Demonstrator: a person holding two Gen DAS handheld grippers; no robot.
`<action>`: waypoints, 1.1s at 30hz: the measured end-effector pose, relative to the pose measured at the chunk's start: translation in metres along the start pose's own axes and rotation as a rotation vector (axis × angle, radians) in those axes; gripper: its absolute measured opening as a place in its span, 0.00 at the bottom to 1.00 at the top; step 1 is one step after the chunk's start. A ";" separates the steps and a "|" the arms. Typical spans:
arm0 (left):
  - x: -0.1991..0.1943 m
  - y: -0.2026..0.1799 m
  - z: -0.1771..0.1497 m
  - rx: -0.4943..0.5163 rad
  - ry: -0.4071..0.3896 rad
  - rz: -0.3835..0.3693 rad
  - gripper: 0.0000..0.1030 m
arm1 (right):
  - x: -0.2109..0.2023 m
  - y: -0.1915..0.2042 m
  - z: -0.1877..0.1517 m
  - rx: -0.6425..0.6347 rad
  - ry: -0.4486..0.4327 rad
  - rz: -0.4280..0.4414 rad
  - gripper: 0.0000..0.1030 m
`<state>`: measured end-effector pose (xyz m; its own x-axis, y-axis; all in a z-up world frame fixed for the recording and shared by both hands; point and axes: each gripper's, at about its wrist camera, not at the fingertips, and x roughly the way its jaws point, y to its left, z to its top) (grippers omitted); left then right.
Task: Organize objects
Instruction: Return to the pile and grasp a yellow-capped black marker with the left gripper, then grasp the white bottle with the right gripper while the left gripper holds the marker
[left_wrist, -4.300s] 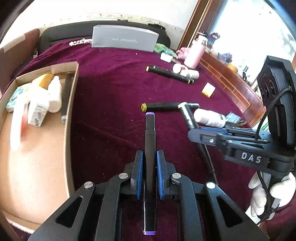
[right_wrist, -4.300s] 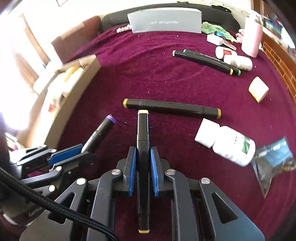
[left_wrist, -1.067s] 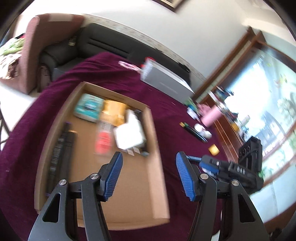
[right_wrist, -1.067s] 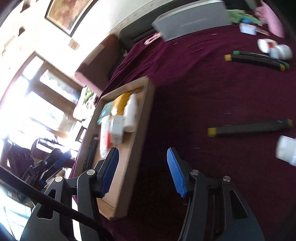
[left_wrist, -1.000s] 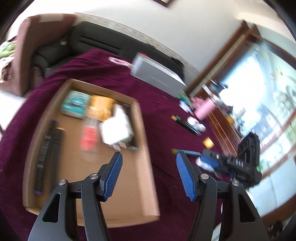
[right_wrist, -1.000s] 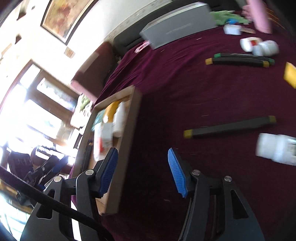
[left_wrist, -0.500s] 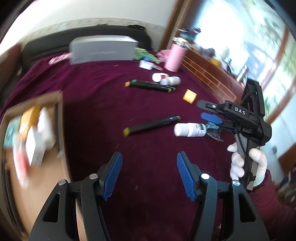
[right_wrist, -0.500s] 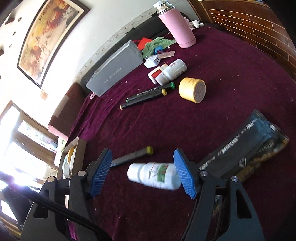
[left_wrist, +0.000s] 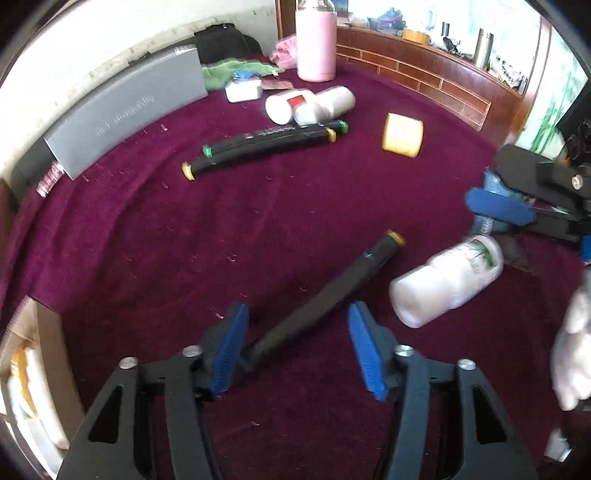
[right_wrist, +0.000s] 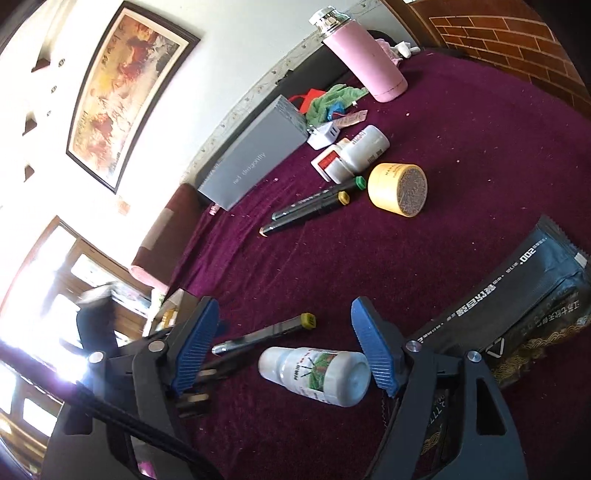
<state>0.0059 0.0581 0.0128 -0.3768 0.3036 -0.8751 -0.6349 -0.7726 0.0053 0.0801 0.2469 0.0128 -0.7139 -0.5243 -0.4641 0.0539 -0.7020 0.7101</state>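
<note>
My left gripper (left_wrist: 299, 349) is open, low over the maroon cloth, its jaws astride the near end of a black marker with a yellow cap (left_wrist: 325, 295). My right gripper (right_wrist: 284, 349) is open around a white pill bottle (right_wrist: 314, 373) that lies on its side; the same bottle (left_wrist: 447, 284) and the right gripper (left_wrist: 532, 206) show at the right of the left wrist view. The black marker (right_wrist: 262, 336) lies just beyond the bottle. A cardboard box (left_wrist: 40, 362) with sorted items is at the left edge.
Two more black markers (left_wrist: 266, 142), two white bottles (left_wrist: 310, 105), a yellow jar (left_wrist: 402, 134), a grey box (left_wrist: 125, 107) and a pink flask (left_wrist: 316, 40) lie farther back. A dark foil packet (right_wrist: 517, 314) lies right of the right gripper.
Both grippers, each shut on a marker 4.3 s ago, are now open and empty. They have swung from the box back over the cloth and lowered, left onto the marker, right onto the bottle.
</note>
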 end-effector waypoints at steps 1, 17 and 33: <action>-0.004 -0.002 -0.003 -0.001 -0.002 -0.003 0.22 | -0.001 -0.001 0.000 0.007 -0.001 0.007 0.73; -0.005 -0.024 -0.002 -0.022 -0.012 0.035 0.11 | 0.002 0.002 -0.004 -0.001 0.021 0.003 0.78; -0.063 0.007 -0.079 -0.234 -0.094 -0.090 0.11 | 0.016 0.022 -0.018 -0.058 0.157 -0.070 0.78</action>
<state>0.0782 -0.0101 0.0297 -0.3936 0.4193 -0.8181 -0.4994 -0.8447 -0.1926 0.0822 0.2146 0.0116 -0.5994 -0.5387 -0.5920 0.0509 -0.7637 0.6435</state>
